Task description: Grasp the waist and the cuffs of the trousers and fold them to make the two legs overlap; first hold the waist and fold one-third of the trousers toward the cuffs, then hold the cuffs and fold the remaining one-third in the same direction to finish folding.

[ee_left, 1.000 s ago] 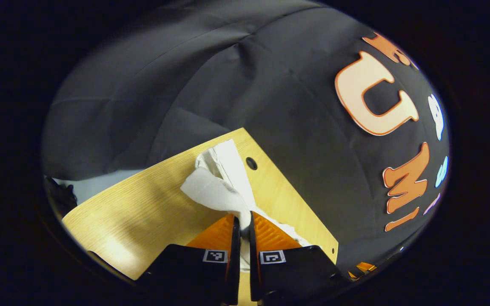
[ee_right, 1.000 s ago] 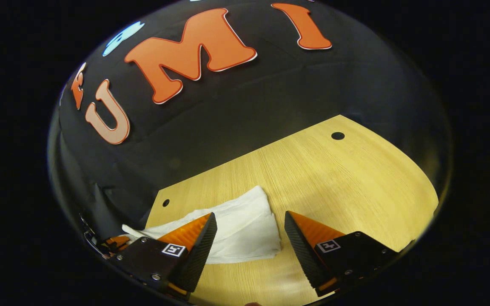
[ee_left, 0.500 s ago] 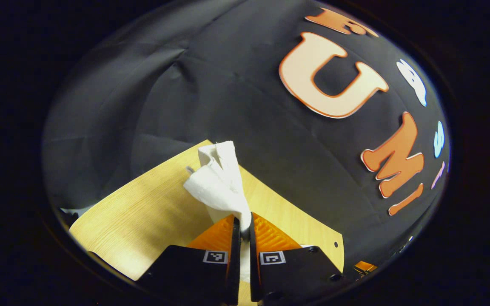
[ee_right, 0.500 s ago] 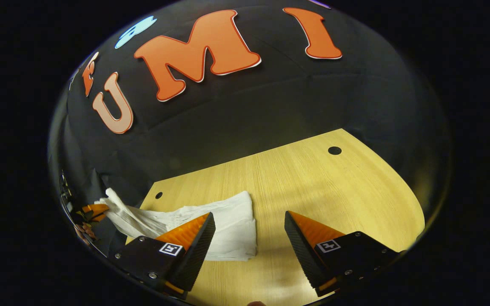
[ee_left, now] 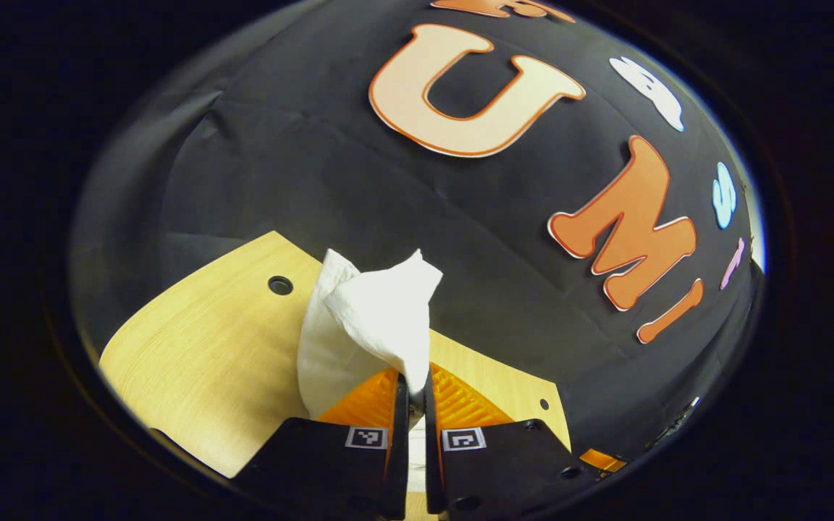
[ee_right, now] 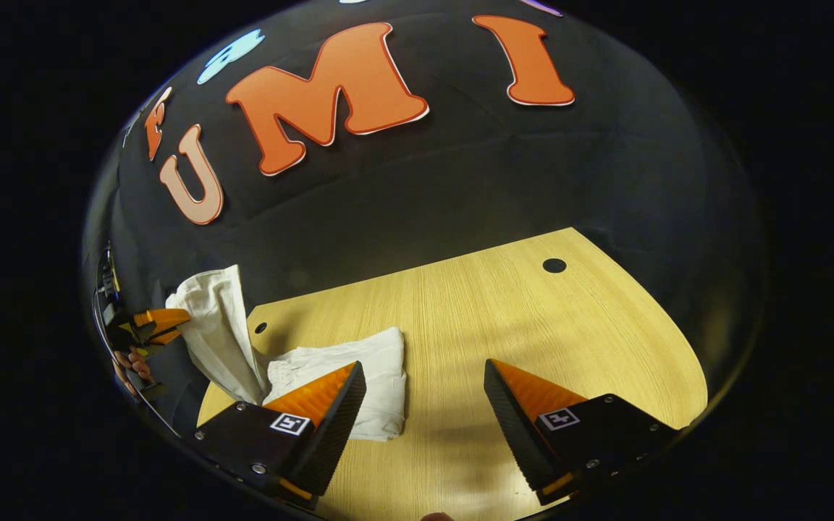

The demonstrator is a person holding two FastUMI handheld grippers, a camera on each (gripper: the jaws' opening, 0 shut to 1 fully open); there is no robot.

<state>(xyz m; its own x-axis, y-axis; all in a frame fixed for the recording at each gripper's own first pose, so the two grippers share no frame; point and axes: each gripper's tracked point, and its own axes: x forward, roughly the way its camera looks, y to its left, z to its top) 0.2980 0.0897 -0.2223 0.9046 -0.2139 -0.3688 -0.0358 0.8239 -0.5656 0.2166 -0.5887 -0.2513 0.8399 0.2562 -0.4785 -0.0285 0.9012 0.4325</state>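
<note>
In the left gripper view my left gripper [ee_left: 410, 387] is shut on one end of the white trousers [ee_left: 366, 325], and the cloth stands bunched above the fingers. The right gripper view has that same gripper [ee_right: 163, 324] far to the left, holding the end of the trousers [ee_right: 218, 336] lifted off the table. The remainder of the trousers [ee_right: 359, 373] lies folded on the wooden table [ee_right: 504, 318]. My right gripper [ee_right: 424, 401] hangs open above the table, its left finger [ee_right: 326, 405] over the lying cloth and nothing between the fingers.
Round holes [ee_right: 554, 265] mark the tabletop near its far corners, one more [ee_left: 280, 285] showing in the left gripper view. A hand [ee_right: 131, 365] holds the left gripper at the far left. The booth wall stands close behind the table's back edge.
The left gripper has lifted its end of the trousers higher off the table and swung it round. The lying part has slid left. The right gripper stays open, nearly still.
</note>
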